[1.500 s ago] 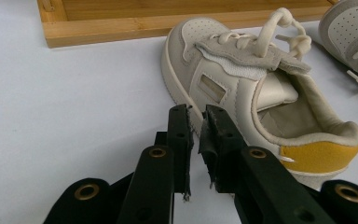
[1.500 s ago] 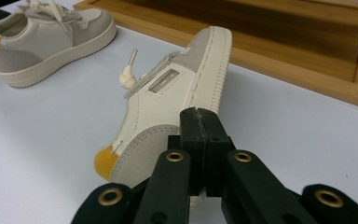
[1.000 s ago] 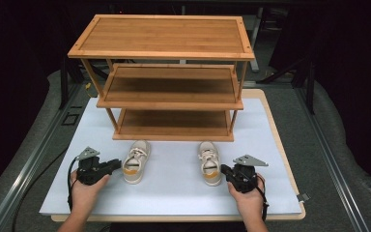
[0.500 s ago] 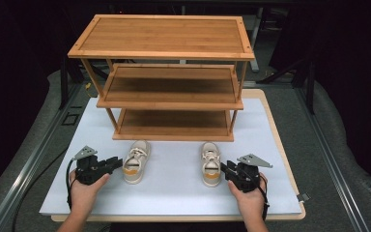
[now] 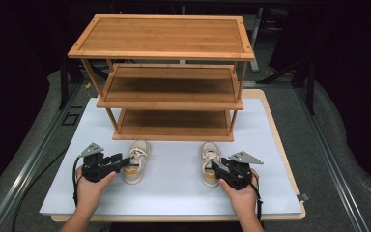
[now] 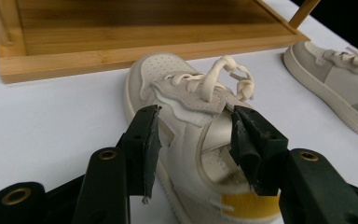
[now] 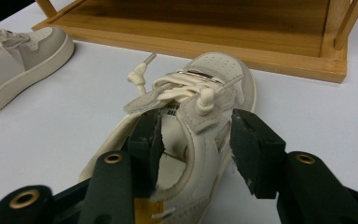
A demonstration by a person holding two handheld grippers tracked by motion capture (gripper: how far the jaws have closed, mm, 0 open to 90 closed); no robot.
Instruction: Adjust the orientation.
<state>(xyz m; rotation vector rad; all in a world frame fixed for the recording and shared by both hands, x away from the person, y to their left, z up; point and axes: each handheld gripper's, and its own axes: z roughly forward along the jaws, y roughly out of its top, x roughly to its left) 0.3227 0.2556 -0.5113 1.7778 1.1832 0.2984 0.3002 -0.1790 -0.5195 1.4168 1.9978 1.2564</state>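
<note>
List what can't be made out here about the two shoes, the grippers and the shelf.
- Left shoe: heel cut off by the bottom edge in the left gripper view.
- Right shoe: tongue label print too blurred to read in the right gripper view.
- Right gripper: pad contact too small to judge in the high view.
- Wooden shelf: bottom tier's back shaded by the tiers above.

White table top (image 5: 270, 125), wooden edge; three-tier bamboo rack (image 5: 162, 36) on it; grey floor (image 5: 338, 145); dark surroundings.

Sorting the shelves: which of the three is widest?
The top shelf: in the high view its edges overhang both the middle shelf and the bottom shelf on either side.
</note>
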